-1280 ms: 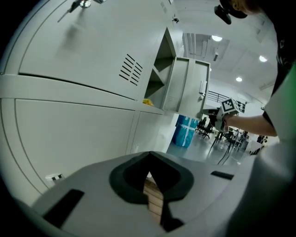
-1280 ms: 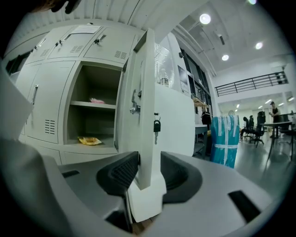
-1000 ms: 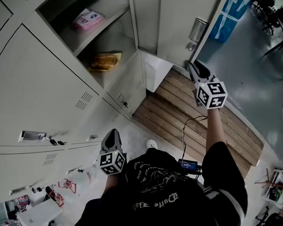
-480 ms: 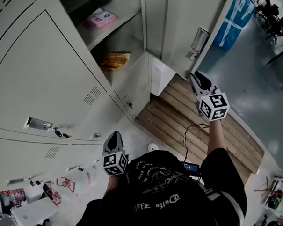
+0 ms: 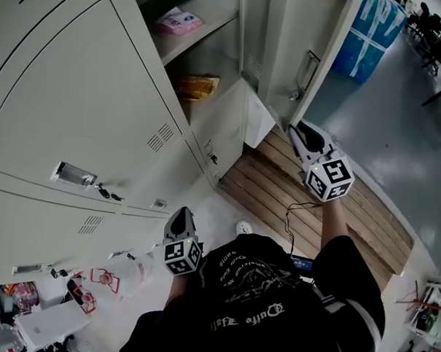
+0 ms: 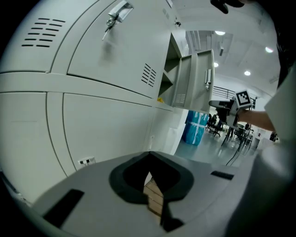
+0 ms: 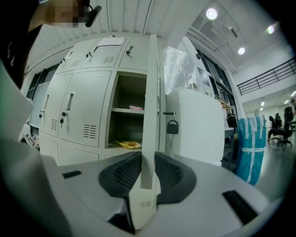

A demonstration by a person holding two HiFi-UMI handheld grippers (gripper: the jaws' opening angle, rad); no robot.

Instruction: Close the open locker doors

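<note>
The right claw sits at about 2 o'clock in the head view, right at the lower free corner of the open locker door, which rises from it toward 12 o'clock. In the right gripper view this door appears edge-on. It runs straight down the middle and ends between the two pads, which stand narrow, one against each face of the door's edge. The right claw therefore pinches the door near its bottom corner. A padlock hangs from the handle just at 3 o'clock of the edge.

Behind the door the compartment stands open. A pink packet lies on its shelf and a yellow packet on the level beneath. Below that, a smaller lower door also stands ajar, at 9 o'clock of the right claw.

The left claw hangs low at 7 o'clock in the head view, well apart from both open doors and beside the closed lockers. In its own view the left claw has its tips together with nothing between them. Only a sliver of the wooden slats shows through behind.
</note>
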